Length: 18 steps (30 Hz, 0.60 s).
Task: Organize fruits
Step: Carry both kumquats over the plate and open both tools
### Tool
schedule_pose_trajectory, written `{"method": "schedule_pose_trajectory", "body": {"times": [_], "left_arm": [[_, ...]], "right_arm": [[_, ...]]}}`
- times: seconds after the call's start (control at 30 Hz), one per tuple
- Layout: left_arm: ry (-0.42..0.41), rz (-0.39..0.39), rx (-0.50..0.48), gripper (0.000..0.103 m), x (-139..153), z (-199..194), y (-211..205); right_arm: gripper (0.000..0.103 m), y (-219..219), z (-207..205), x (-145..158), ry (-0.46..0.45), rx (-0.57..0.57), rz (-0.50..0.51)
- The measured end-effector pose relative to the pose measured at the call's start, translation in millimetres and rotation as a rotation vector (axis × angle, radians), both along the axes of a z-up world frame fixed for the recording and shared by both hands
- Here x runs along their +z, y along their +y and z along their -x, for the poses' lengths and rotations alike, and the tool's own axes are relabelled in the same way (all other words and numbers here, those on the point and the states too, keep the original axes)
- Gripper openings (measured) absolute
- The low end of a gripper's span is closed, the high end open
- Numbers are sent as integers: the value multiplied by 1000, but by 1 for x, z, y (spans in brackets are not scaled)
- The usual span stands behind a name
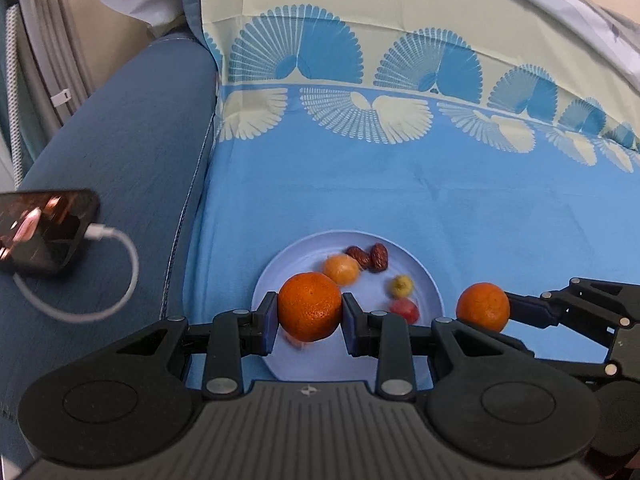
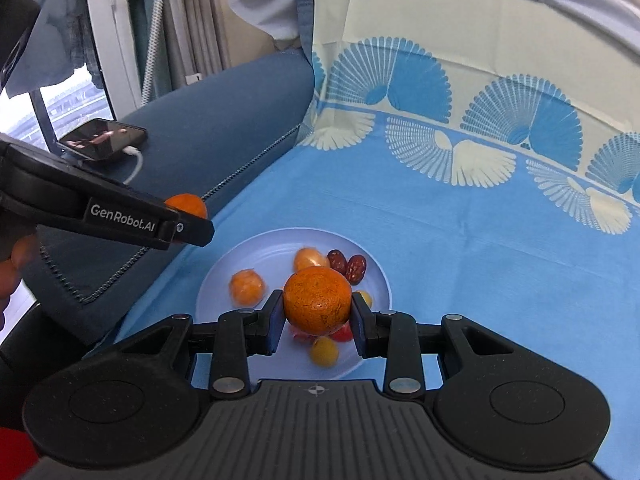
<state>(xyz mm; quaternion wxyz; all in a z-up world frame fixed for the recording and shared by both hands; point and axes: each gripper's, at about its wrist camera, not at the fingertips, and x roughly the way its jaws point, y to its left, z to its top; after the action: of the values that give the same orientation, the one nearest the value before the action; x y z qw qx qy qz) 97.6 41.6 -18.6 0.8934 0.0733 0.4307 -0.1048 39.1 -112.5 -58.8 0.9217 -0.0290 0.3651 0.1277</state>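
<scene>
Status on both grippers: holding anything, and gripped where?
Each holds an orange. The left gripper clamps its orange by opposite sides at the widest part; the right gripper holds its orange likewise.

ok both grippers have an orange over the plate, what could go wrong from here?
1. The plate already holds small fruit and dates; an orange set down on them could roll off onto the cloth.
2. The left gripper and right gripper are close together over one plate and could bump.
3. The other orange is pinched only at its sides, so it might slip.
</scene>
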Motion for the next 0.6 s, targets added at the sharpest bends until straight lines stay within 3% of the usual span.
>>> {"method": "schedule_pose_trajectory", "body": {"times": [0.17,0.37,0.6], "left_arm": [[28,-25,4,36,-19,-29,-6],[117,-34,40,36,-54,-58,-10],[125,-70,32,36,-69,-77,-16]], "right_arm": [[36,-1,-28,-22,41,-3,5],[36,0,-51,-47,87,4,22],[36,-2,-69,-63,105,16,35]]}}
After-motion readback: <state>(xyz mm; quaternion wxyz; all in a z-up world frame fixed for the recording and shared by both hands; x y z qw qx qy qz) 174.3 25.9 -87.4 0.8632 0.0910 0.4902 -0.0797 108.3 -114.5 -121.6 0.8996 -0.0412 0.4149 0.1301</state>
